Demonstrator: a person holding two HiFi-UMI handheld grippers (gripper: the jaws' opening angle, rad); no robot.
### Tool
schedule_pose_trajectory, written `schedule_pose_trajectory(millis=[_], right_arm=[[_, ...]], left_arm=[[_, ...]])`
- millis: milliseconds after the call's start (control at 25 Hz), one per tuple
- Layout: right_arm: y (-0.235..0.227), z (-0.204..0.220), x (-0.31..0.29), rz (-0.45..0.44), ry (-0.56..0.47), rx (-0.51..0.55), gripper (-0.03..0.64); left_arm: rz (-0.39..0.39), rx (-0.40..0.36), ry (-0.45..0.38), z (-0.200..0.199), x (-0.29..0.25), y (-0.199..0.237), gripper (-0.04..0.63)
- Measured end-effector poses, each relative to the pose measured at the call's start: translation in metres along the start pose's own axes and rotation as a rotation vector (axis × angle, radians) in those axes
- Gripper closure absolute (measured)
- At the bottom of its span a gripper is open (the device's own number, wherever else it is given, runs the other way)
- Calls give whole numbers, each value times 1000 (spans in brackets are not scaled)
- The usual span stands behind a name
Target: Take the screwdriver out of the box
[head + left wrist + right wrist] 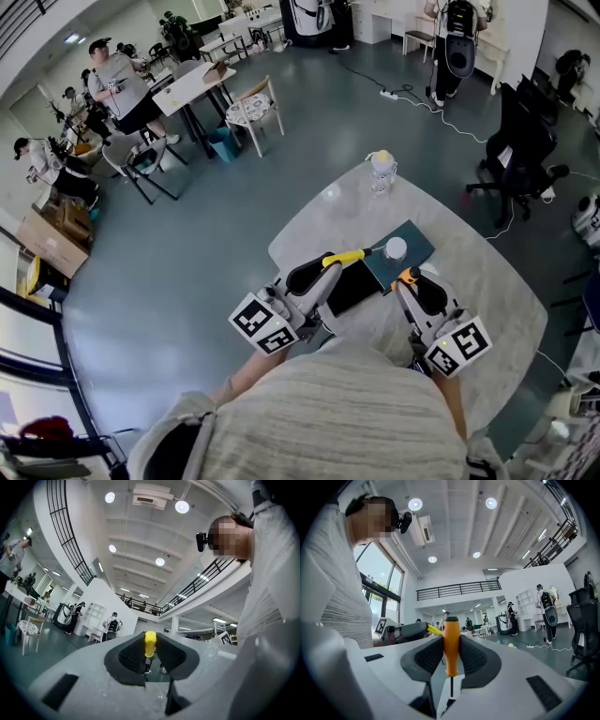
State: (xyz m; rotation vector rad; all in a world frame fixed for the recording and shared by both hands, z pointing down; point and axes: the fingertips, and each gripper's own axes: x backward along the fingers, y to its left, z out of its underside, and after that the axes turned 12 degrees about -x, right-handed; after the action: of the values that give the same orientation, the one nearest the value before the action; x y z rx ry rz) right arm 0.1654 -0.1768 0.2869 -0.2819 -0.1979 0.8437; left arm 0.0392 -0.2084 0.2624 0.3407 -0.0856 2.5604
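My left gripper (151,655) clamps a yellow screwdriver (150,643), my right gripper (451,656) an orange screwdriver (451,644); both hang clear above the box (418,238), so taking out looks done.

Head cam overhead; R cam sees left gripper (424,628).

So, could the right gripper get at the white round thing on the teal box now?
Likely yes for reach: the white round thing lies just ahead of the right gripper, nothing between. But its jaws are shut on an orange screwdriver, so no grasp.
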Motion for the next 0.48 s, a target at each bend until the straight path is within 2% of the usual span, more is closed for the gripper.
schedule_pose_trajectory(millis=[480], right_arm=[[3, 2, -2, 8, 5, -3, 511]], left_arm=[[18, 5, -18, -3, 1, -1, 517]])
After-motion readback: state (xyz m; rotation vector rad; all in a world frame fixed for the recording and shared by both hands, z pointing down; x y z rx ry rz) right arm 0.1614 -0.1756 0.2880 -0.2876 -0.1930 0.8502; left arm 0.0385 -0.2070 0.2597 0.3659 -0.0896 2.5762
